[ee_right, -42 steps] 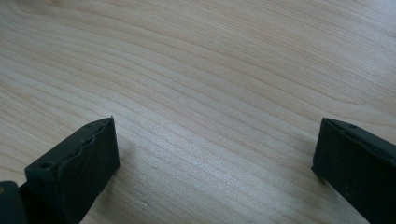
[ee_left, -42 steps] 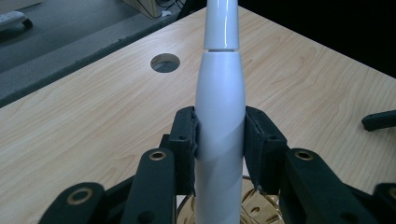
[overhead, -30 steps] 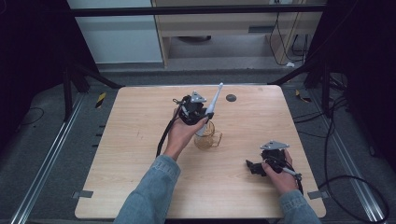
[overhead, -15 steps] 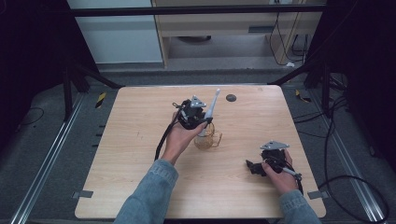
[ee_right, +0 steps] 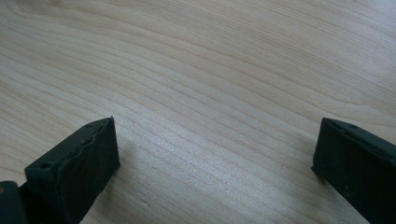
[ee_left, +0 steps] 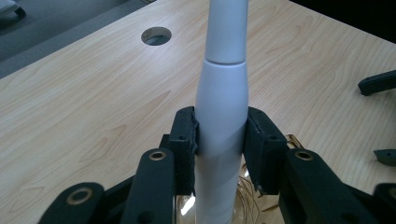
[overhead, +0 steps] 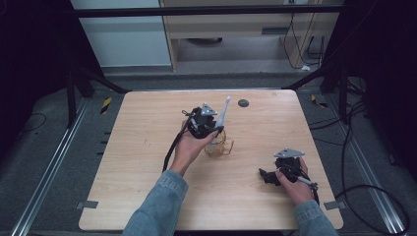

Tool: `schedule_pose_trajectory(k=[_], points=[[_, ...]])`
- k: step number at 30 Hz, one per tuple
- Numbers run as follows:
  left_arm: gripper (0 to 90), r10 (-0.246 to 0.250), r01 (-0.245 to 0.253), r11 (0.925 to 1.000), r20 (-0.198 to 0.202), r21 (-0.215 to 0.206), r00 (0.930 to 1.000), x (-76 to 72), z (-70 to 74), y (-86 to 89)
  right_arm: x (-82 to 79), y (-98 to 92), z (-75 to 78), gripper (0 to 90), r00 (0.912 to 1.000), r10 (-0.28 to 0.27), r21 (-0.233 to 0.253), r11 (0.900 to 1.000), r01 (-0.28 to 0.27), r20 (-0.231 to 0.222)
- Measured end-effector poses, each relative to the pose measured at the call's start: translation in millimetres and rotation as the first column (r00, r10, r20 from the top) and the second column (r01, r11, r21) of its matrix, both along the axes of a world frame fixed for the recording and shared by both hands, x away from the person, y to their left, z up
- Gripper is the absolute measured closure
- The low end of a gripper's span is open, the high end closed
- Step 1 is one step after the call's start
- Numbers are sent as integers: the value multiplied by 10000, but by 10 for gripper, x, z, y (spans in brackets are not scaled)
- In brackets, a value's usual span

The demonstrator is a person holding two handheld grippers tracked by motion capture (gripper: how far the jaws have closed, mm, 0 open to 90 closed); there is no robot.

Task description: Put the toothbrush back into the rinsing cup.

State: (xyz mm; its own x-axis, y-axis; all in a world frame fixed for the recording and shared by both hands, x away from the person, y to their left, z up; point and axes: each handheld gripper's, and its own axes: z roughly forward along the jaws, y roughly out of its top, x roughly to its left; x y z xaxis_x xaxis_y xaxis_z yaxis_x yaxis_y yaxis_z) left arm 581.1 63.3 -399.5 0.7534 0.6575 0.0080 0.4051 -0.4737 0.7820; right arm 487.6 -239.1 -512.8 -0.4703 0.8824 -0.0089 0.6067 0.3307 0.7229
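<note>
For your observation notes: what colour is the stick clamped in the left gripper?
White, seen best in the left gripper view: the stick stands between the jaws.

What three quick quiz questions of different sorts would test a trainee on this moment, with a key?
1. True or false: the left gripper is shut on the white handle.
2. Multiple choice: where does the lower end of the white handle go? A) into the glass mug; B) flat on the table; C) into the round hole.
3. Short answer: how do the jaws of the right gripper stand, and what lies between them?

Key:
1. True; both pads press its sides.
2. A; glass shows right under the jaws.
3. Wide apart, with bare wood between them.
</note>
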Motion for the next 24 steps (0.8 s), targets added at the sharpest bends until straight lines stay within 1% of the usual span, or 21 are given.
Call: schedule_pose_trajectory(k=[3, 9, 11, 22, 24], points=[[660, -24, 24, 9999, -76, 105, 10000, -1, -10, 2, 1, -1, 0, 4, 10000, 12, -14, 10000, -12, 11], [660, -106, 109, 9998, -144, 180, 9998, -9, -32, -3, 1, -1, 0, 4, 10000, 13, -14, 10000, -13, 11], [660, -66, 71, 9997, -241, 216, 9997, -1, -58, 5, 1, -1, 0, 4, 10000, 11, -14, 10000, -11, 11], [659, -45, 51, 9998, -295, 183, 9996, 3, -81, 25, 1, -1, 0, 4, 10000, 10, -12, 10000, -10, 12], [658, -11, 14, 9999, -301, 115, 9995, 0, -85, 28, 1, -1, 0, 4, 10000, 10, -11, 10000, -10, 10]])
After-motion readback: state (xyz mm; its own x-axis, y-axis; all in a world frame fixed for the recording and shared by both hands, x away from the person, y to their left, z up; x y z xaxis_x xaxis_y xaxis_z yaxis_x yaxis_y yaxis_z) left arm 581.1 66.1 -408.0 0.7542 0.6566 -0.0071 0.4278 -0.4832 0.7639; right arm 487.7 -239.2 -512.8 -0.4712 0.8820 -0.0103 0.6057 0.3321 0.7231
